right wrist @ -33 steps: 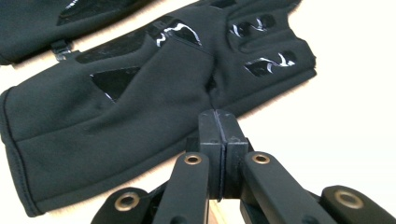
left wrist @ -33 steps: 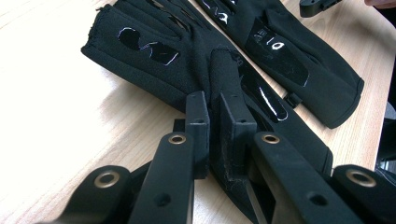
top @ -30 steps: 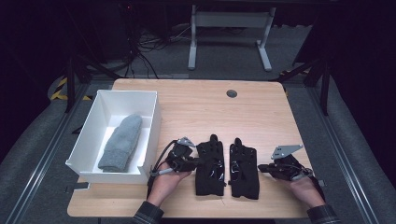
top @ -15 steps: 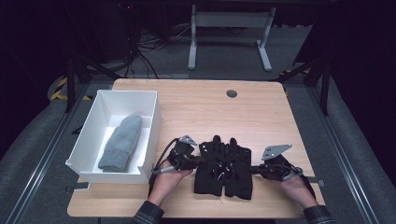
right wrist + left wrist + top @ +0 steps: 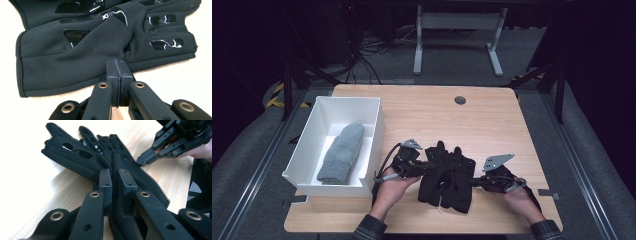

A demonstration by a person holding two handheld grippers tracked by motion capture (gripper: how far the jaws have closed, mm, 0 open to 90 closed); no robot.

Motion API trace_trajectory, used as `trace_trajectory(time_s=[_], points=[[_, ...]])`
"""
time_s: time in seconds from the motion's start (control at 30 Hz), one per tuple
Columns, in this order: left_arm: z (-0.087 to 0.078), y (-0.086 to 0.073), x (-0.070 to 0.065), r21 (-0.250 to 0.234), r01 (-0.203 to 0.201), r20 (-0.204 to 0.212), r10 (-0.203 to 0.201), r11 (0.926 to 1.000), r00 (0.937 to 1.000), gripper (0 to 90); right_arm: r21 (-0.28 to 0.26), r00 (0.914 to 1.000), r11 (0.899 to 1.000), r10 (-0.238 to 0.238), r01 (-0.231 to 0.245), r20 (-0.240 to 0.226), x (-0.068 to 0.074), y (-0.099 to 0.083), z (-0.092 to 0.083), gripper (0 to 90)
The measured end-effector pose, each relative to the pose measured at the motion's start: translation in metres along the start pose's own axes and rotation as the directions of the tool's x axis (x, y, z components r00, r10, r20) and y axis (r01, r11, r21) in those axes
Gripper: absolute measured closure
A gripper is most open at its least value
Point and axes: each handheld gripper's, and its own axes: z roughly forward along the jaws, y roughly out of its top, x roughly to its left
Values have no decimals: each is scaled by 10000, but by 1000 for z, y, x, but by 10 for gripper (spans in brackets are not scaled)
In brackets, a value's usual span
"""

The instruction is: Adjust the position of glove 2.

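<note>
Two black gloves (image 5: 447, 175) lie overlapped on the worktop (image 5: 492, 115), near its six o'clock edge. The left hand-held gripper (image 5: 424, 166) pinches glove fabric from nine o'clock; the right hand-held gripper (image 5: 473, 182) pinches the other glove's edge from three o'clock.

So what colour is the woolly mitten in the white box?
Grey. The knitted woolly mitten in the white box shows best in the high view.

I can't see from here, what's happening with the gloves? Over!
Left gripper shut on one black glove. Right gripper shut on other glove. Gloves overlap mid-table. Nothing in the way.
</note>
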Motion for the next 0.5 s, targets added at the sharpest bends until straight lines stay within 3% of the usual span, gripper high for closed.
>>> trace_trajectory(time_s=[0.5], points=[[1, 11, -1, -116, -103, -18, 103, 9999, 9999, 831, -40, 9995, 9996, -274, 273, -186, 10, 15, 15, 900]])
